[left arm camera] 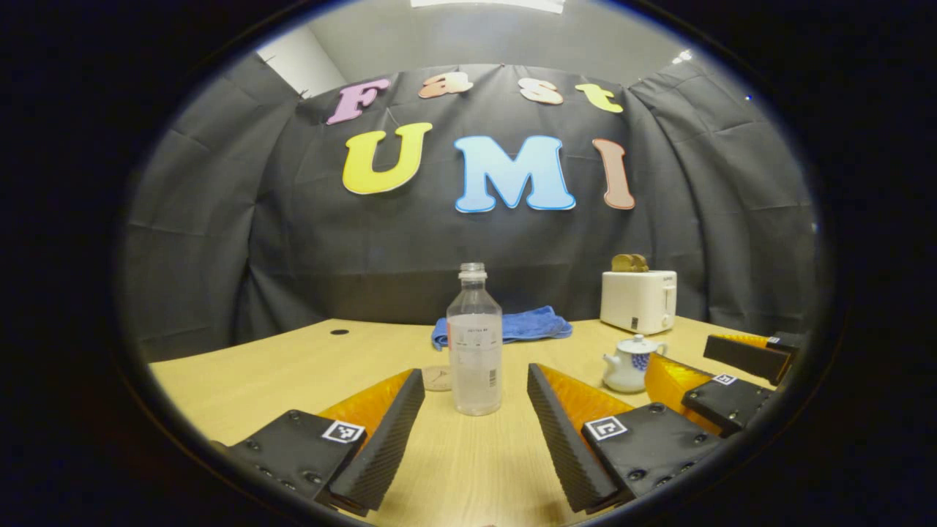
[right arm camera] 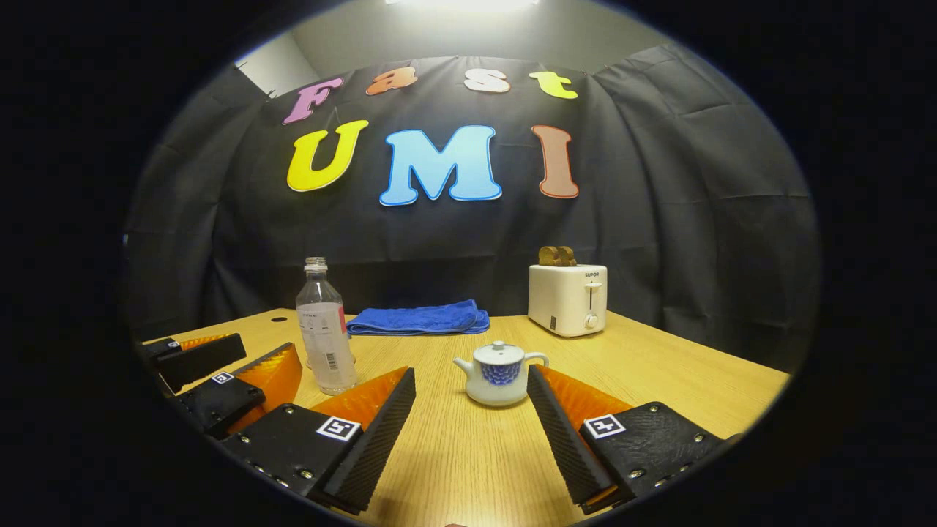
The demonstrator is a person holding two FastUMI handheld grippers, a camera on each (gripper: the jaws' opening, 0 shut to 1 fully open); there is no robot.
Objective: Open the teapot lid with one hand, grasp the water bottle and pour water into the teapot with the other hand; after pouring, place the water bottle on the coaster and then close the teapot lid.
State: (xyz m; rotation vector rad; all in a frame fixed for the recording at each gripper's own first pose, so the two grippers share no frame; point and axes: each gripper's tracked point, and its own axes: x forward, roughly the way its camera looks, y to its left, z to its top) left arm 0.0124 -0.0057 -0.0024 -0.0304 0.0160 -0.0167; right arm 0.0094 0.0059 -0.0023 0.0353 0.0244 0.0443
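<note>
Left gripper view showed me a pale wooden desk (left arm camera: 278,366) inside a black-draped booth. On it I counted one water bottle (left arm camera: 475,344), uncapped and upright between my left claw's (left arm camera: 476,428) wide-open fingers, one round coaster (left arm camera: 437,378) just behind it, one lidded teapot (right arm camera: 498,374) ahead of my open right claw (right arm camera: 472,432), one blue towel (right arm camera: 419,320) and one toaster (right arm camera: 568,299).
</note>
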